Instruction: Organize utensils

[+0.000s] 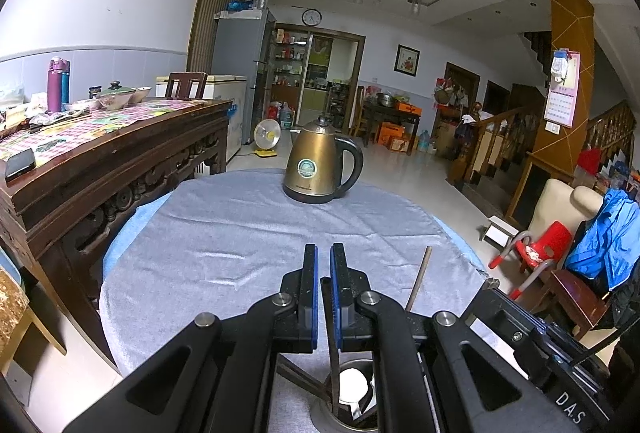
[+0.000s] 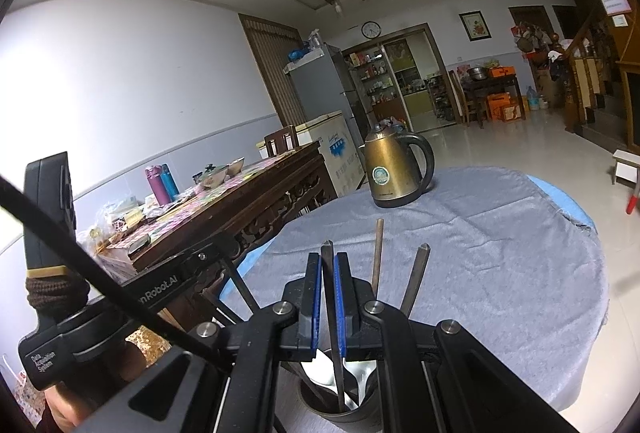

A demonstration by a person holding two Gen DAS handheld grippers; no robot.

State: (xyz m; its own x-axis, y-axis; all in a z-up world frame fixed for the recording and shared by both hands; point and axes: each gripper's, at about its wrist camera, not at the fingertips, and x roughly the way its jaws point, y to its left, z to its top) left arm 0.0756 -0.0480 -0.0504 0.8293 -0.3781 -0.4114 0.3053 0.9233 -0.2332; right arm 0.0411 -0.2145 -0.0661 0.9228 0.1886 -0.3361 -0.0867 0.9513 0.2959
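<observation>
A metal utensil cup (image 1: 320,411) (image 2: 320,407) stands on the grey-clothed round table (image 1: 224,233) right below both grippers. It holds white and metal spoons (image 1: 352,385) (image 2: 322,373) and dark chopsticks. My left gripper (image 1: 324,247) is shut on one chopstick (image 1: 330,321) that runs down into the cup. My right gripper (image 2: 328,257) is shut on another chopstick (image 2: 329,273), whose top pokes out above the blue pads. Two more chopsticks (image 2: 377,253) (image 2: 418,277) lean out of the cup to the right; one of these chopsticks (image 1: 418,281) shows in the left wrist view.
A bronze electric kettle (image 1: 320,161) (image 2: 396,169) stands at the table's far side. A dark carved wooden table (image 1: 120,161) (image 2: 256,201) with bottles and bowls flanks the left. The other handset's body (image 2: 48,233) is close on the left. A red child's chair (image 1: 536,245) stands right.
</observation>
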